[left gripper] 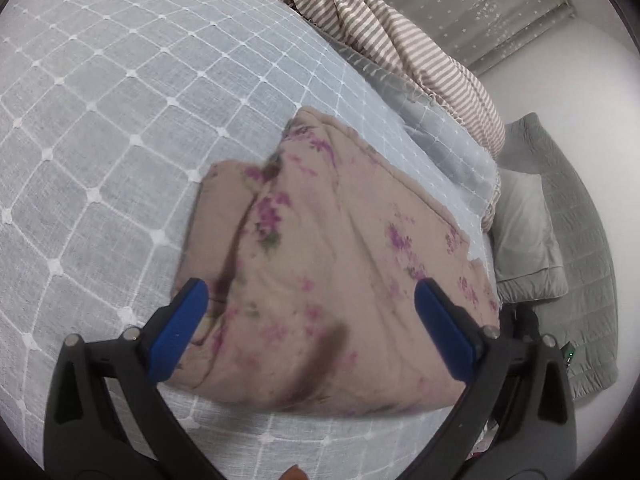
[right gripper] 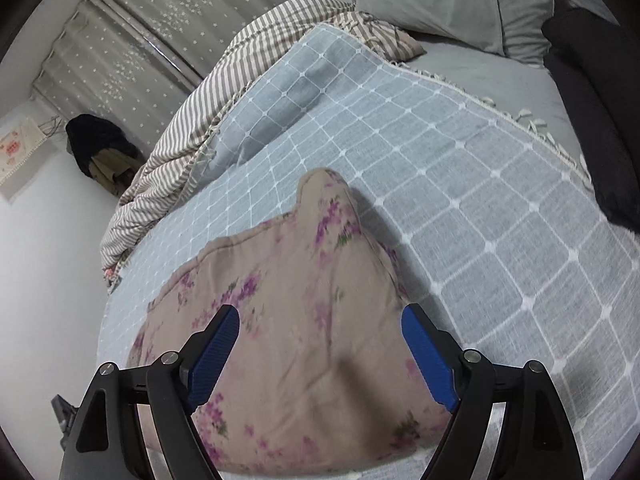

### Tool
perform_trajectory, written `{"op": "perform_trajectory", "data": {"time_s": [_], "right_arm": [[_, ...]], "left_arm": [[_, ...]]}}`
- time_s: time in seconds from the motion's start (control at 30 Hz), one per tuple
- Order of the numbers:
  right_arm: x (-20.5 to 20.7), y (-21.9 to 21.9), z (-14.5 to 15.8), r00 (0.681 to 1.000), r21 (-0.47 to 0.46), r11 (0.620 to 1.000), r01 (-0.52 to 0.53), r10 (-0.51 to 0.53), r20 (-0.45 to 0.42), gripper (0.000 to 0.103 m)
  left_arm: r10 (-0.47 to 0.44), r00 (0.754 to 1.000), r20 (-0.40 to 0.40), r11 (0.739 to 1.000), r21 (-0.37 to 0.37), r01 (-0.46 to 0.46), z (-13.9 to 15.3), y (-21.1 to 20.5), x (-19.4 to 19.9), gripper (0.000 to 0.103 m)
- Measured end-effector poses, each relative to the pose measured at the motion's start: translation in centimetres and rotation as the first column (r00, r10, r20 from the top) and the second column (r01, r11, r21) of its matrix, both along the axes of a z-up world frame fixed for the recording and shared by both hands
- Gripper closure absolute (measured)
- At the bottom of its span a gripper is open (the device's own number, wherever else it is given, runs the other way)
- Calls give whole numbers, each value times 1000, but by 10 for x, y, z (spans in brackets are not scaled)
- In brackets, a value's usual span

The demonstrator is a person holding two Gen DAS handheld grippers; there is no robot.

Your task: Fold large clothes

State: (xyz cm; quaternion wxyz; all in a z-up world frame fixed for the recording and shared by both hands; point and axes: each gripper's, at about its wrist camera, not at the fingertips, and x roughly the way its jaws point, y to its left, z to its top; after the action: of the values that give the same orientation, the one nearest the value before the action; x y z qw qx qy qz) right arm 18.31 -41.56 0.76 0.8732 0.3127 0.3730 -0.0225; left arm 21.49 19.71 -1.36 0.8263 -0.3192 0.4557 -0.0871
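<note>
A beige padded garment with purple flowers (left gripper: 332,264) lies folded into a thick bundle on the blue-grey checked bedspread (left gripper: 100,128). My left gripper (left gripper: 312,292) hovers over its near part, jaws wide open and empty, one blue pad over the garment's left edge. The garment also shows in the right wrist view (right gripper: 304,320) on the same bedspread (right gripper: 480,200). My right gripper (right gripper: 320,320) is over it, wide open and empty, its pads either side of the bundle.
A brown-and-white striped blanket (left gripper: 400,40) is heaped at the far edge of the bed. Grey pillows (right gripper: 432,0) and a dark cushion (right gripper: 592,112) lie at the head. A grey pillow (left gripper: 524,240) and quilted mat lie on the floor. Starred curtains (right gripper: 140,40) hang behind.
</note>
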Motion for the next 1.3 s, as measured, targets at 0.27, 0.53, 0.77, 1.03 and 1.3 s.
{"op": "perform_trajectory", "data": {"time_s": [0.27,0.53,0.77,1.03,1.3], "right_arm": [[-6,-28,-50,1000,168,986,14,-14,-4,18],[18,-52,-93,999,386,922,-31,42,-22,18],[44,-41,-132,990,481,872,-90,130,-51,18],[42,-41,-134,991,497,862,-100,129,-24,17],[44,-42,-139,996,509,856,-87,92,16,16]], "left_arm": [[-1,1000,-29,986,-167,-4,-47,26,6,1],[-42,999,-22,945,-324,32,-79,29,23,1],[-42,998,-41,941,-339,26,-82,35,25,1],[-5,998,-67,976,-216,-10,-79,38,25,1],[-98,994,-37,973,-213,88,-93,14,36,0]]}}
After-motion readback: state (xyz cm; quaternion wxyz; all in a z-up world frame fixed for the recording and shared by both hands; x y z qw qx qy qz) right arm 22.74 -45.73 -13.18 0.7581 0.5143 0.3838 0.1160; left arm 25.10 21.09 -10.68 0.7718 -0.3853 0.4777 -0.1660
